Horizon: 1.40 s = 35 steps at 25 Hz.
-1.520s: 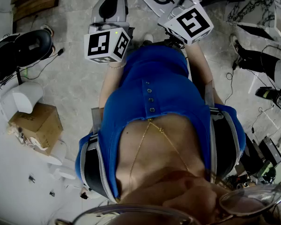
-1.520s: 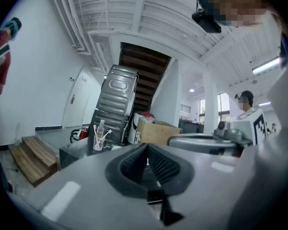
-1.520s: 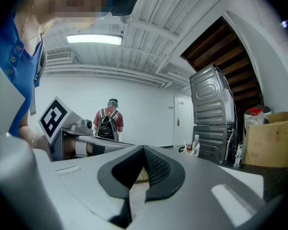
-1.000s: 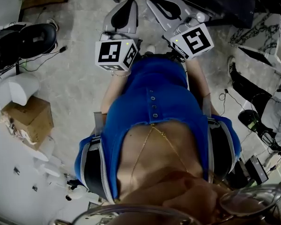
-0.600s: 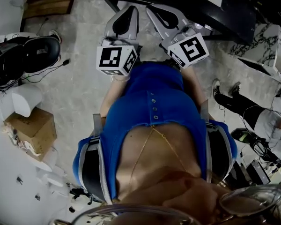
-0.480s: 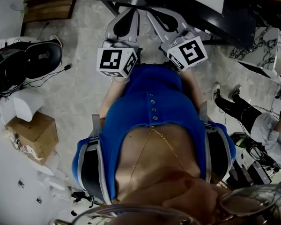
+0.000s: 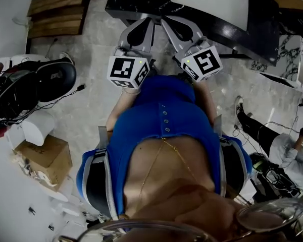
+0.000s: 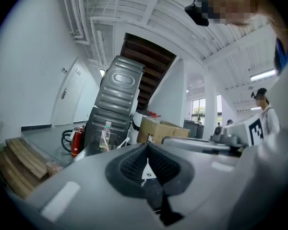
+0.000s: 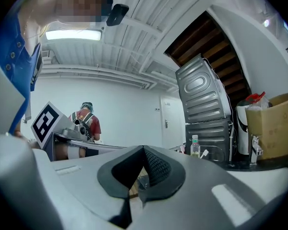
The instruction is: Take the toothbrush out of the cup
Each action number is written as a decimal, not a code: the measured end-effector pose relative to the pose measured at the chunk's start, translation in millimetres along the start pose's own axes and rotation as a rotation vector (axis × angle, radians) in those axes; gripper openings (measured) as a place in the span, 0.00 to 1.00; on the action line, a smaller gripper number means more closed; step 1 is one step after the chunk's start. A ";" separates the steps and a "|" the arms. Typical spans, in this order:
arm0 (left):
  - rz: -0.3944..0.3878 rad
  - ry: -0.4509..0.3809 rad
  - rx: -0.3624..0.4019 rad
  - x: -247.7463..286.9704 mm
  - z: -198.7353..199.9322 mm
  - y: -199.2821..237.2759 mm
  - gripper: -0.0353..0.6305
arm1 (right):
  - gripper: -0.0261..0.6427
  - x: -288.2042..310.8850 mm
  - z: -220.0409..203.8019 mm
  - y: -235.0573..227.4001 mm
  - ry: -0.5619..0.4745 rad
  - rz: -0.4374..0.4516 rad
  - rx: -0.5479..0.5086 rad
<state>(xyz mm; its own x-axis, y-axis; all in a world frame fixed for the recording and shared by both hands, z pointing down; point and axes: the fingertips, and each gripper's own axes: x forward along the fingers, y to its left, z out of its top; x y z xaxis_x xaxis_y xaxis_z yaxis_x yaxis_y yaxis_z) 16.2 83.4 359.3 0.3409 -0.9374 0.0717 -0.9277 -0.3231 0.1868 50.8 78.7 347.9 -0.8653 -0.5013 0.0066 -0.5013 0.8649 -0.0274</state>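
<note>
both grey two-jaw claws are closed tight with nothing between the pads: left claw [image 8: 148, 150], right claw [image 9: 143, 152]. their broad bodies cut off the lower view. beyond them, on the black worktop [image 7: 122, 3], the white-headed toothbrush [image 9: 204, 153] leans out of a clear glass cup [image 9: 214, 155]. the cup is faint and half hidden, just beside a small clear plastic bottle [image 9: 195, 147].

This is looking like a work lab, not a home. Cables [image 7: 80, 88] are lying across the stone floor [image 7: 86, 120]. A cardboard box [image 7: 43, 158] is sitting at the side. A red fire extinguisher [image 8: 77, 140] is standing near a big grey metal case [image 8: 113, 104]. Another person [image 9: 86, 121] is wearing straps in the back.
</note>
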 end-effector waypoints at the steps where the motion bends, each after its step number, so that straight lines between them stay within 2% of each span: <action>1: -0.011 0.002 0.000 0.5 0.4 4.9 0.06 | 0.04 4.9 -1.0 -0.5 0.000 -0.011 0.001; 6: -0.063 0.015 0.000 1.0 1.4 23.6 0.06 | 0.04 21.0 -2.0 -4.0 -0.009 -0.076 0.017; 13: -0.067 0.014 -0.022 11.9 1.7 48.4 0.06 | 0.04 39.0 -8.4 -19.6 0.010 -0.126 0.022; 18: -0.054 0.019 -0.057 30.1 -1.8 68.2 0.06 | 0.04 59.7 -14.6 -37.5 0.042 -0.118 0.027; 23: -0.049 0.020 -0.083 65.6 6.2 88.1 0.06 | 0.04 90.5 -10.3 -69.7 0.031 -0.095 0.030; 30: -0.043 0.036 -0.086 128.5 17.5 101.7 0.06 | 0.04 118.6 -1.0 -123.3 0.030 -0.067 0.033; 35: -0.019 0.049 -0.099 151.6 11.0 116.8 0.06 | 0.04 129.9 -9.7 -146.0 0.048 -0.063 0.040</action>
<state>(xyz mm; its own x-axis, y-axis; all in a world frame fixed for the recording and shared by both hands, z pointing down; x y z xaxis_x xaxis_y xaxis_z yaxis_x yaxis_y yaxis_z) -42.1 -97.8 381.2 0.3677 -0.9229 0.1144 -0.9021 -0.3241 0.2848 11.6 -112.4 362.4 -0.8318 -0.5521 0.0576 -0.5550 0.8293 -0.0655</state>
